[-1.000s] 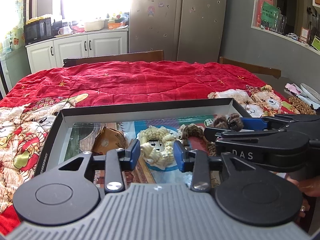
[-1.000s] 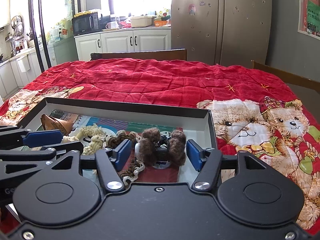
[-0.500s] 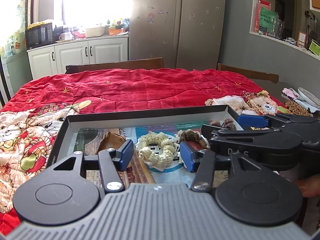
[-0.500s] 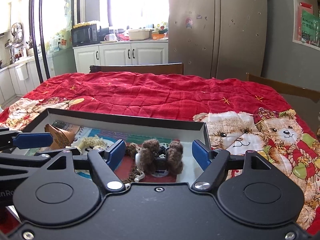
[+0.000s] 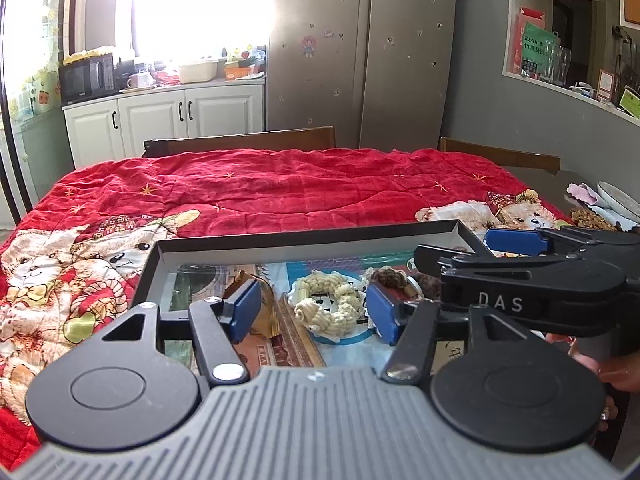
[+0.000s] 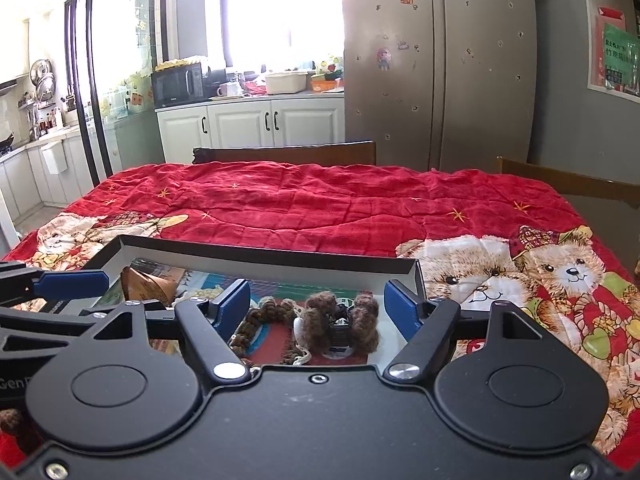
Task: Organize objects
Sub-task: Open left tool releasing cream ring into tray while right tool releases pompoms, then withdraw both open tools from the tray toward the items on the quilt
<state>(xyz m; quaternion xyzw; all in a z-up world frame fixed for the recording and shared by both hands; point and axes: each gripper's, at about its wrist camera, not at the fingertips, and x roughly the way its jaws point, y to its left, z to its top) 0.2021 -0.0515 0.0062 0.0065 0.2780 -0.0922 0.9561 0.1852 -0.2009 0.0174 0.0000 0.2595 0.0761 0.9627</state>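
Both the left gripper (image 5: 314,310) and the right gripper (image 6: 316,306) hang with fingers spread and nothing between them, just above the near edge of the shallow black box (image 5: 304,238) on the red teddy-bear quilt (image 6: 320,204). The sorting looks nearly finished. Inside lie a cream rope ring (image 5: 328,306), a brown braided piece (image 6: 260,320), a fuzzy brown hair clip (image 6: 340,320) and a tan cone-shaped wrapper (image 6: 146,286), and nothing loose shows on the quilt beyond.

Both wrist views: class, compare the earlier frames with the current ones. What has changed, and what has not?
Both grippers have pulled back and risen from the black tray, which now sits lower and smaller in each view. The left gripper and right gripper remain open and empty. The cream rope ring, brown furry clip and brown paper cone lie unmoved.
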